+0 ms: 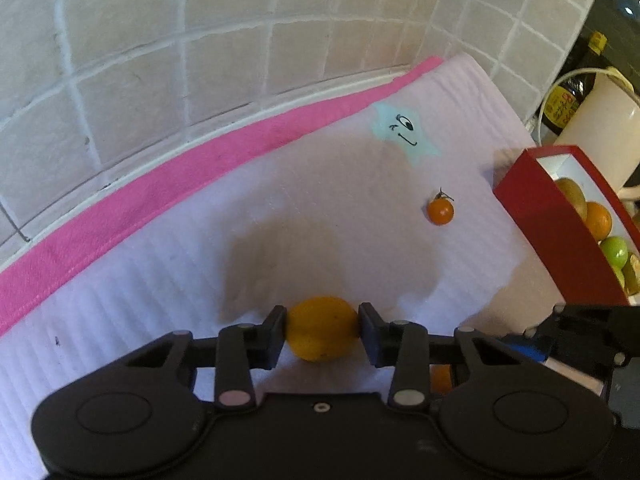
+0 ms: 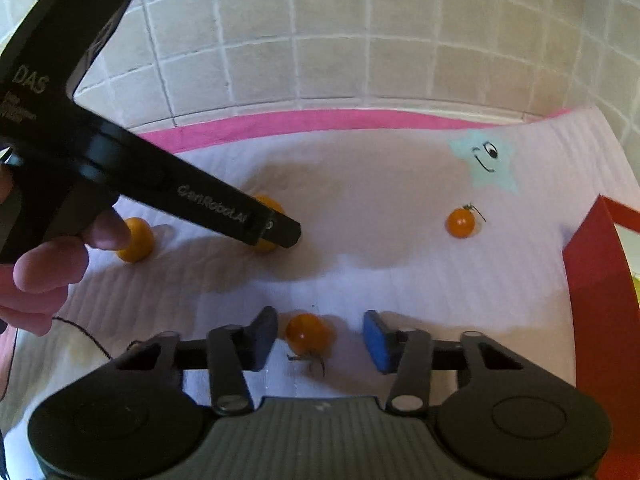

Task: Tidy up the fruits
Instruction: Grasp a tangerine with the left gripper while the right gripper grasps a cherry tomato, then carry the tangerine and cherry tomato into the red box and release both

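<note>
The left gripper (image 1: pixel 322 330) has its two fingers pressed against either side of a yellow-orange round fruit (image 1: pixel 322 328), holding it just over the white quilted mat (image 1: pixel 160 280) that covers the counter. A pink towel (image 1: pixel 160 176) runs along the mat's far edge against the tiled wall (image 1: pixel 160 40).

The right gripper (image 2: pixel 320 338) is spread wide, its fingers apart with an orange cherry tomato (image 2: pixel 307 333) lying on the mat between them, closer to the left finger; I cannot tell if that finger touches it. Its dried stem points toward the near side.

A second cherry tomato with stem (image 1: pixel 440 210) sits alone farther out on the mat, near a pale blue star print with a smiling face (image 1: pixel 404 130). From the right wrist view, another yellow-orange fruit (image 2: pixel 138 240) rests at the left of the mat, beside the person's left hand (image 2: pixel 52 268).

At the right stands a red box (image 1: pixel 560 232) with a kiwi (image 1: pixel 572 194), an orange (image 1: pixel 598 220) and a lime (image 1: pixel 614 250) inside. Behind it are a dark sauce bottle (image 1: pixel 568 100) and a cream jug (image 1: pixel 600 120).
</note>
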### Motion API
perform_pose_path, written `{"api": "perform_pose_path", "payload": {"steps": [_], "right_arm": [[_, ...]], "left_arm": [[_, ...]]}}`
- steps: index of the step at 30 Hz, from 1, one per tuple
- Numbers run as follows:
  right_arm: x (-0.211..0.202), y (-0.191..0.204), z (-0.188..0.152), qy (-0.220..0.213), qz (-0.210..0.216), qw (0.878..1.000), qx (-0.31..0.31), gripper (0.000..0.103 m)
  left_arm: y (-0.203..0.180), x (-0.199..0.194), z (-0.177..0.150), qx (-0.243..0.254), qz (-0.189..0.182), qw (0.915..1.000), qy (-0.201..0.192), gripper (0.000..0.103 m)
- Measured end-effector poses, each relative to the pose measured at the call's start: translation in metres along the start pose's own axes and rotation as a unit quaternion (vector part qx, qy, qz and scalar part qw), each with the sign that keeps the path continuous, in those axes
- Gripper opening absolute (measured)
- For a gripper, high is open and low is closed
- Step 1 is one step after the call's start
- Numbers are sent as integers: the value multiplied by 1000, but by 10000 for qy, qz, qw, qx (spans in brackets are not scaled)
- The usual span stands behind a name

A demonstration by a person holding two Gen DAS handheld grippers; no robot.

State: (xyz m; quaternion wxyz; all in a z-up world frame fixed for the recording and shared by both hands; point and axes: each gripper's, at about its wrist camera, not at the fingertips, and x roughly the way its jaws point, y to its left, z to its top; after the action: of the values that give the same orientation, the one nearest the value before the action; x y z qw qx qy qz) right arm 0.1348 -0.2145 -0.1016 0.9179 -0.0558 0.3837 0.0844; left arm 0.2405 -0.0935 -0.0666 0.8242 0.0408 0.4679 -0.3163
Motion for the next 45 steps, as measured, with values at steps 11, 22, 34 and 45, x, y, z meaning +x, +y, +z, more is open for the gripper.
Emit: {"api": "perform_pose_path", "payload": {"steps": [11,22,34,45], "right_arm": [[-29,16,-11,-111,-150,9993,-339,25],[-151,-6,-42,-904,-759,9923,-375,25],[-265,-118,-72,-1387,-2304,9618,517,25],[-269,-250,-135,-734,-1642,9509,2520,25]], "left_arm": [[-10,-32,3,-202,284,9993,-109,47],[-108,-116,23,414,359,9937,-974,47],[-253,-149,53,1291,-264,9759,-1738,47],[-322,-56,75,1327,-731,9850,-822,47]]}}
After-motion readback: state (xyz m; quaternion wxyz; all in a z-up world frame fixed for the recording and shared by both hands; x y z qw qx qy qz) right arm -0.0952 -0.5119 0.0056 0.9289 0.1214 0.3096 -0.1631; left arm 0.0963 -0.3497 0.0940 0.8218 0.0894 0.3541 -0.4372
